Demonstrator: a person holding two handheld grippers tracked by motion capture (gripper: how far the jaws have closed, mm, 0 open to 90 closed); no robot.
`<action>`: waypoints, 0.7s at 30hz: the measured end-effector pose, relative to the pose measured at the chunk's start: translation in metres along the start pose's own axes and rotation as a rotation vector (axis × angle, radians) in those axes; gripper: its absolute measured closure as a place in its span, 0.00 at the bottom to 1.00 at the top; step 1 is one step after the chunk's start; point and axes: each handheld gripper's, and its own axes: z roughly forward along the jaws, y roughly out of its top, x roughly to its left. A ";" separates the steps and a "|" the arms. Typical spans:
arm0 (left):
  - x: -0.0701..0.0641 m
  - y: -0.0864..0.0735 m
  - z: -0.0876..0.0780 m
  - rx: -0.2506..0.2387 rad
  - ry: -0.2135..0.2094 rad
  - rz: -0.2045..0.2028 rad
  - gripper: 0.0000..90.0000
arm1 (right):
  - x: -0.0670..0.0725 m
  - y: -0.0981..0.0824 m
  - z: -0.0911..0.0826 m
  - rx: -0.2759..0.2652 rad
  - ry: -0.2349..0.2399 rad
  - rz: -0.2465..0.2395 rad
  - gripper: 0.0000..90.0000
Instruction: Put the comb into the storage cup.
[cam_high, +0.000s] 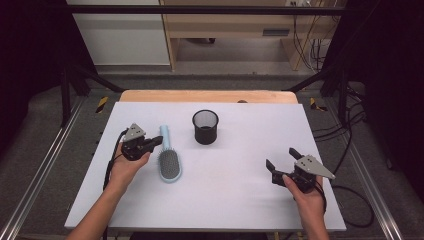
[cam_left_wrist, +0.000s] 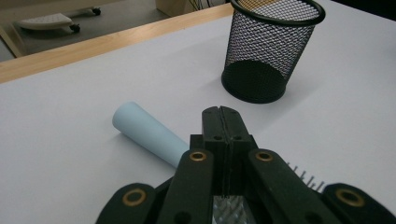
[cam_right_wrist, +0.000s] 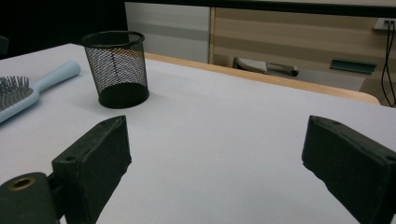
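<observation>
Nothing moved yet: hairbrush (cam_high: 168, 159) lies left of centre; left gripper (cam_high: 156, 142) closed, empty, at its handle; right gripper (cam_high: 281, 159) wide open, empty.

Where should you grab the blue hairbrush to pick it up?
Probably by the handle of the hairbrush, coming down from above. It is a slim, round bar lying flat, so jaws fit across it. The head has upturned bristles and is wide. The left gripper is right next to the handle, jaws shut.
</observation>
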 end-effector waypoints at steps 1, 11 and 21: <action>0.002 0.000 0.007 0.008 -0.001 0.004 1.00 | 0.001 0.000 0.000 -0.001 0.002 -0.002 0.09; 0.012 0.000 0.031 0.044 0.001 -0.004 1.00 | 0.001 0.000 0.000 0.004 0.007 -0.009 0.09; 0.015 0.003 0.042 0.059 -0.002 0.010 1.00 | 0.001 -0.001 -0.001 0.006 0.005 -0.001 0.09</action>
